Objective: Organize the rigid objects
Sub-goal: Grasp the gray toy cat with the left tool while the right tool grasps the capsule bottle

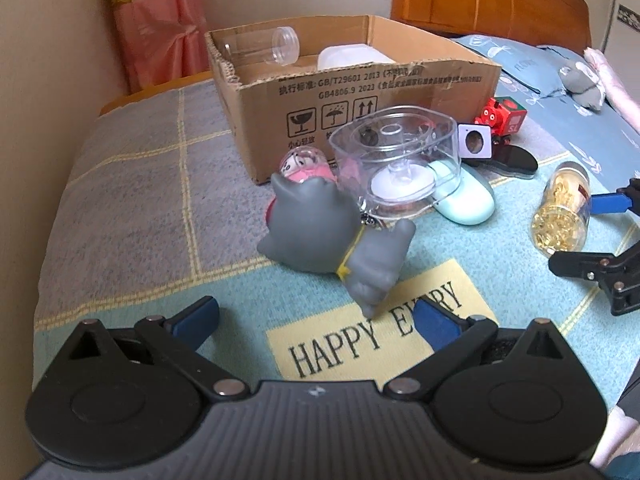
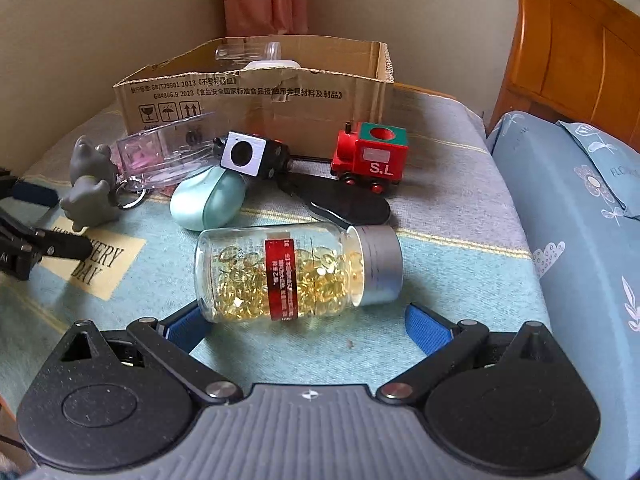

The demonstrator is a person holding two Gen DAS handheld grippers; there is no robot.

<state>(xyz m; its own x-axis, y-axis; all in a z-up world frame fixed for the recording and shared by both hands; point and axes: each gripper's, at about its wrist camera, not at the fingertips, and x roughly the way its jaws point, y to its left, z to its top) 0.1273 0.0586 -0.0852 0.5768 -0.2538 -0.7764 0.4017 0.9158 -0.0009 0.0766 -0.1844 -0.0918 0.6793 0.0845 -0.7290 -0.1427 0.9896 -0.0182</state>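
A cardboard box stands at the back of the blanket-covered bed; it also shows in the right wrist view. It holds a clear tube and a white object. My left gripper is open, just short of a grey cat toy lying on its side. Behind the toy sit a clear plastic container, a pink capsule toy and a mint case. My right gripper is open, close behind a capsule bottle lying on its side. A red toy train stands near the box.
A black-and-white cube and a black flat object lie between the mint case and the train. A wooden headboard and blue pillows are on the right. A wall and pink curtain stand behind the box.
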